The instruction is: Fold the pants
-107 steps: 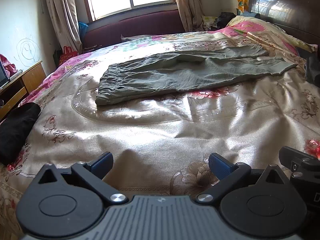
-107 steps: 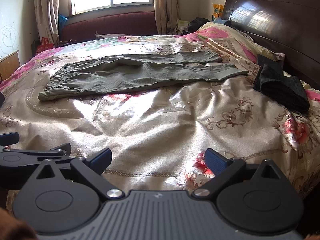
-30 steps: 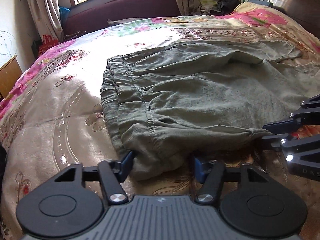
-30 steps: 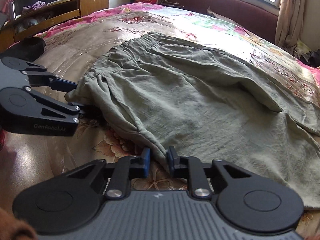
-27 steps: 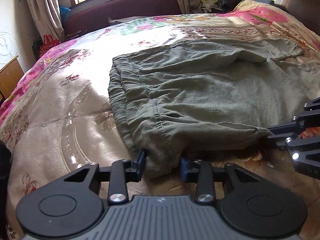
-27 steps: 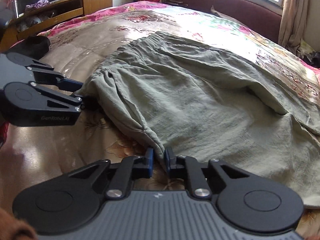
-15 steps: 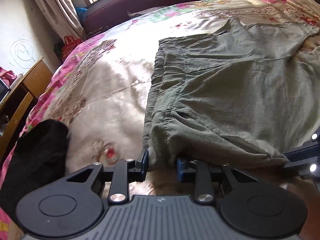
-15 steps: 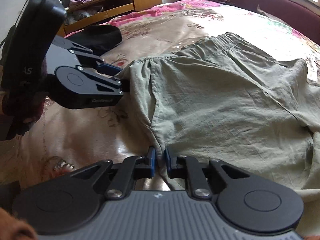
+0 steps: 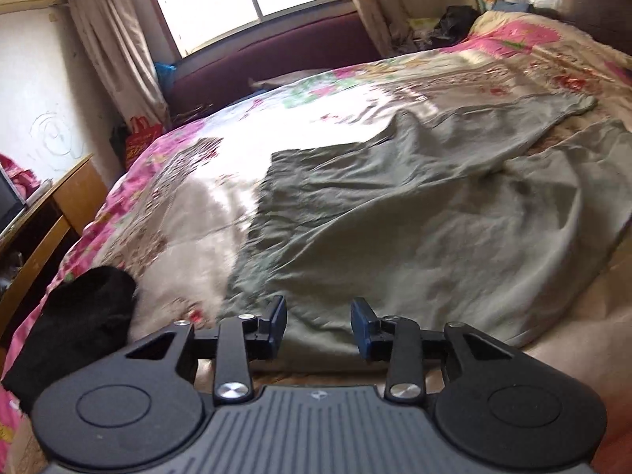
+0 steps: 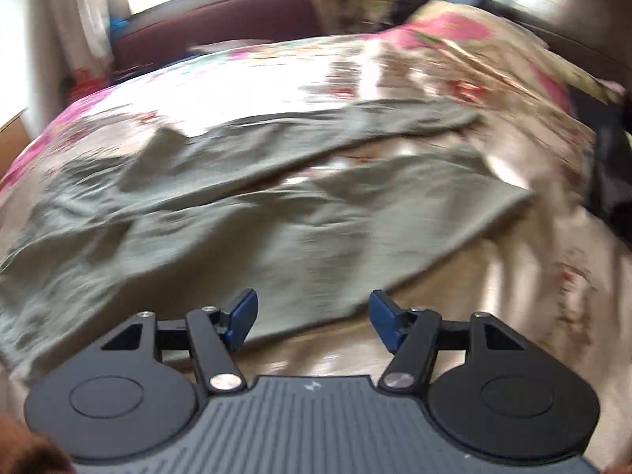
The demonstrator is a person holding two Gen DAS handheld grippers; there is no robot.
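Pants [image 9: 414,213], grey-green, lie spread across the floral bedspread [image 9: 221,173] in the left wrist view, waistband end toward the dark purple bench [image 9: 276,55] under the window, legs running off to the right. The left gripper [image 9: 318,326] sits at the near edge of the pants; its blue pads [image 9: 278,322] stand apart and are opening, with the cloth's hem lying between them but neither pad pressing on it. A black garment [image 9: 75,328] lies on the bedspread to the left of the pants, near the gripper. A wooden cabinet [image 9: 59,213] stands beyond the bed's left side.

In the right wrist view, which is blurred, the pants [image 10: 276,213] fill the middle of the bedspread [image 10: 553,276], two legs fanning toward the dark headboard [image 10: 553,8] side. The right gripper [image 10: 312,318] hovers over the near edge of the pants, its jaws wide and opening; cloth shows behind the gap, and the pads [image 10: 385,312] touch none of it. A dark bundle [image 10: 612,170] rests right of the pants by the headboard.
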